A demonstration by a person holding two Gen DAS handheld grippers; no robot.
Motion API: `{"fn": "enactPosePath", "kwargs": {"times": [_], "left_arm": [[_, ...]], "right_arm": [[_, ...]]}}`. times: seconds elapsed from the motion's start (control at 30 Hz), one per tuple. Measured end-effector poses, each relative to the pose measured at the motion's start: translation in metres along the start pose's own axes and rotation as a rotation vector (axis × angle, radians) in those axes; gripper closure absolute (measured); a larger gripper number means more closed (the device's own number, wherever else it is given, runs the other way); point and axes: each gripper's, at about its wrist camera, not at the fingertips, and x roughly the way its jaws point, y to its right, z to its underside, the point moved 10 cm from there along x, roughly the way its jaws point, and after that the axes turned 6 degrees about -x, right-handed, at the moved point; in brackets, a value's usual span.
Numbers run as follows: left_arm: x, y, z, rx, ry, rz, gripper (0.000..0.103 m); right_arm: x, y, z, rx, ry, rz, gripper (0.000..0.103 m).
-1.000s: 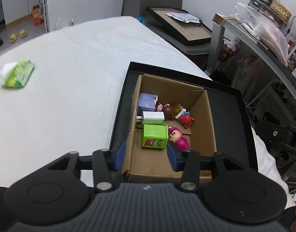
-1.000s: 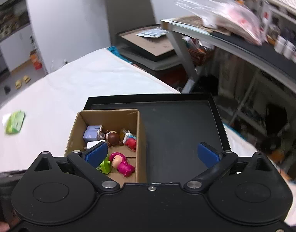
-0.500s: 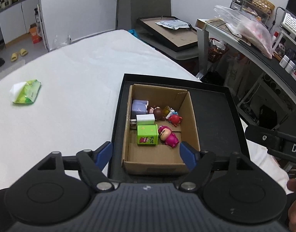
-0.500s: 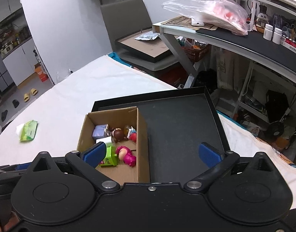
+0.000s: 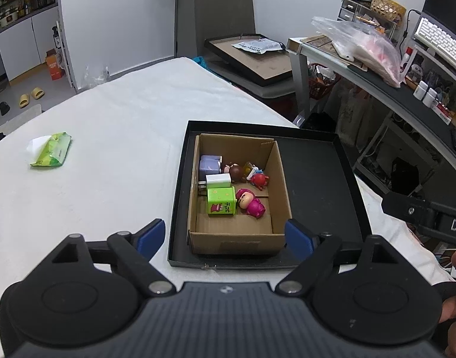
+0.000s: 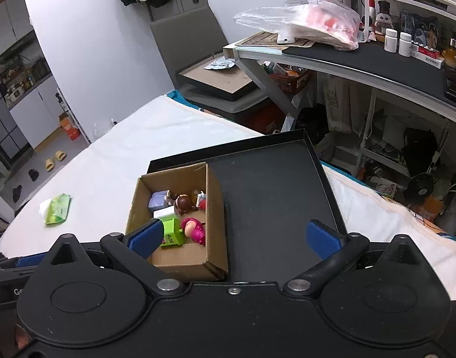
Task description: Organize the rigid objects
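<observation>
Small rigid objects are being kept in an open corrugated cardboard box [image 5: 238, 240], which is sitting at the left side of a shallow black tray [image 5: 317, 176] on a white cloth-covered table [image 5: 108, 149]. Six pieces are being counted: a glossy green cube [image 5: 221, 201], a white charger block [image 5: 218, 180], a lilac block [image 5: 209, 164], a pink figurine [image 5: 250, 203], a brown-headed figurine [image 5: 235, 172] and a red one [image 5: 259, 179]. Both the left gripper [image 5: 225, 237] and the right gripper [image 6: 234, 235] are being held wide open, empty, with ribbed blue pads [image 6: 320, 238].
</observation>
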Motion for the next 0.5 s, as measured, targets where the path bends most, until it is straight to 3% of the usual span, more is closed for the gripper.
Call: {"fn": "enactPosePath", "kwargs": {"times": [0.5], "left_arm": [[-0.045, 0.011, 0.014, 0.047, 0.025, 0.013, 0.014]], "right_arm": [[-0.044, 0.009, 0.009, -0.030, 0.040, 0.035, 0.000]]}}
